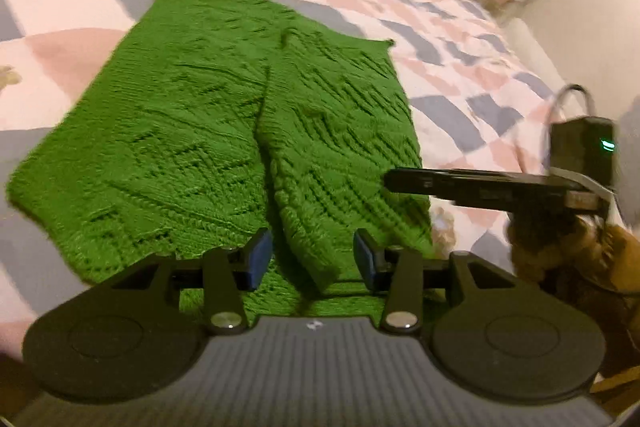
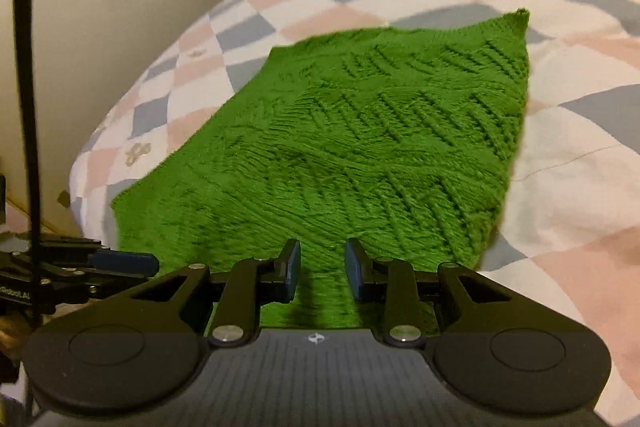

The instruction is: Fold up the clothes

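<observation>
Knit garment point(image 1: 224, 131) on bed point(image 1: 460, 67), grippers probably just above near edge

- A bed point(image 1: 448, 39) carries everything, covered by a quilt point(image 2: 568, 187) patterned in pink, grey-blue and white diamond patches, some with small pale motifs.
- A green knitted garment point(image 1: 224, 131) with a raised diagonal rib pattern lies flat directly on the quilt.
- In the left wrist view a fold or seam runs down the garment's middle.
- In the right wrist view the quilt shows bare on both sides of the garment point(image 2: 360, 147) and beyond its far edge.
</observation>
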Demonstrator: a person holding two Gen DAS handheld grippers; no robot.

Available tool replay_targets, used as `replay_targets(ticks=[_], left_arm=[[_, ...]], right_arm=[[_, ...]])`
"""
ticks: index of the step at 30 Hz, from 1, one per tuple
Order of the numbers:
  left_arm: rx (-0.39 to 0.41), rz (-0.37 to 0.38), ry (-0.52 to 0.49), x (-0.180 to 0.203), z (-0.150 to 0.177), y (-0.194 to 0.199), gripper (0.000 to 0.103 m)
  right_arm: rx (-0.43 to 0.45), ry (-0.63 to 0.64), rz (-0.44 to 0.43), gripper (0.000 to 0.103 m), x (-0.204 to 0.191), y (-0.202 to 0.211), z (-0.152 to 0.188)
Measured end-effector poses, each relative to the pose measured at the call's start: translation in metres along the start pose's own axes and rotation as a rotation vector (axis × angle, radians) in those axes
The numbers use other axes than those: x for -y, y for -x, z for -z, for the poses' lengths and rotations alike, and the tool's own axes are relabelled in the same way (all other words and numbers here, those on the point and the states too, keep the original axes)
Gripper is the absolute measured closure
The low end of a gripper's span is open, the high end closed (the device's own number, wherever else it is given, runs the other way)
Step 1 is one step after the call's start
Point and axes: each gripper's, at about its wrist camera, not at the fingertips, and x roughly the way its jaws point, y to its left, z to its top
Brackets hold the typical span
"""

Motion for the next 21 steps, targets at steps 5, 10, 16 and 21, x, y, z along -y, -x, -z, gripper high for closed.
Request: replay_targets(ticks=[5, 10, 16, 21], left_arm=[[-0.022, -0.113, 0.109, 0.032, -0.018, 0.025, 0.065], [0.035, -0.198, 0.256, 0.078, -0.017, 0.029, 0.065], [0.077, -0.389, 0.528, 0.117, 0.003, -0.003, 0.065], [0.119, -0.438, 0.643, 0.126, 0.008, -0.021, 0.064]], right_arm=[[-0.068, -0.020, 0.009, 0.071, -0.024, 0.042, -0.046], [-0.120, 0.060, -0.010, 0.070, -0.009, 0.058, -0.087], [-0.194, 0.278, -0.136, 0.068, 0.024, 0.078, -0.106], [-0.271, 0.432, -0.154, 0.068, 0.055, 0.078, -0.118]])
